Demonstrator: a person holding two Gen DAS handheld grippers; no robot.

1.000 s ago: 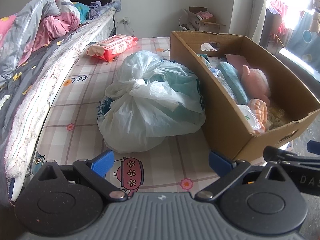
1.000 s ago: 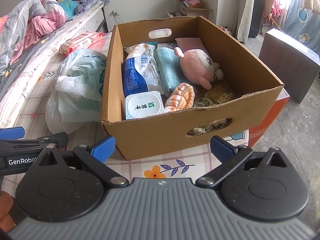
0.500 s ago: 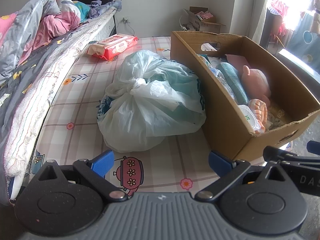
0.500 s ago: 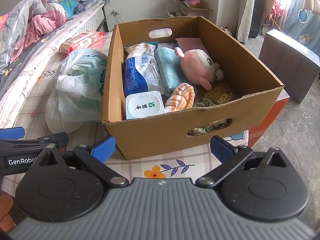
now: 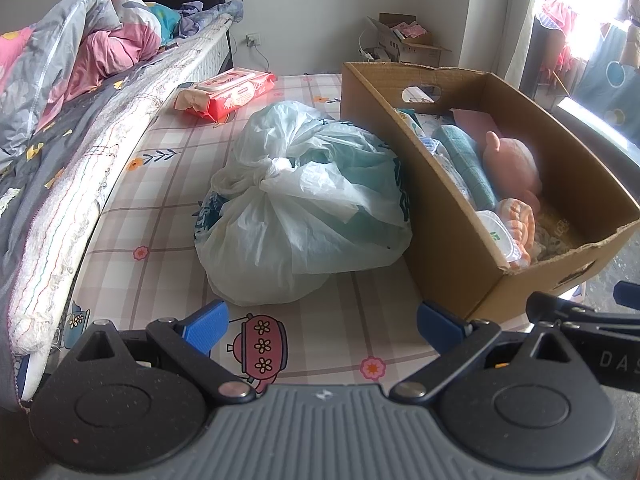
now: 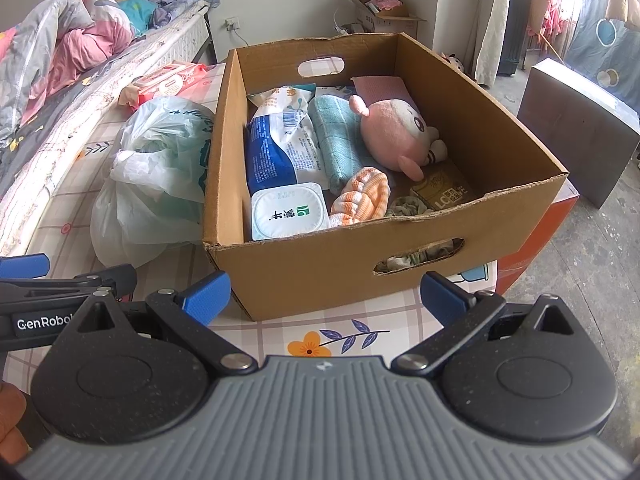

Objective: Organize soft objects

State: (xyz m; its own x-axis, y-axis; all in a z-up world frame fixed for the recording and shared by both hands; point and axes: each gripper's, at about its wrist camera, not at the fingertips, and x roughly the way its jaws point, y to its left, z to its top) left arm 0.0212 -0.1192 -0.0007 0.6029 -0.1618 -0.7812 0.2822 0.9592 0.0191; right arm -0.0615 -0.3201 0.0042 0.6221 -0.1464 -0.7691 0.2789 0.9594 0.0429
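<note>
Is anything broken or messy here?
A little. The cardboard box has a ragged, torn top edge along its near wall. The tied plastic bag slumps against the box's side, and a red wipes pack lies apart by the bed. Nothing has spilled.

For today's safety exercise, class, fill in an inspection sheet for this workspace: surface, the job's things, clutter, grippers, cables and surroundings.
Surface: checked floral mat, beside the bed.
Job's things: cardboard box holding pink plush toy, teal towel, orange striped cloth, blue-white packet, wipes tub; tied plastic bag against the box's side.
Clutter: red wipes pack on the mat.
Grippers: left gripper and right gripper open, holding nothing.
Cables: cord from wall socket.
Surroundings: rumpled bedding, small carton, curtains.
</note>
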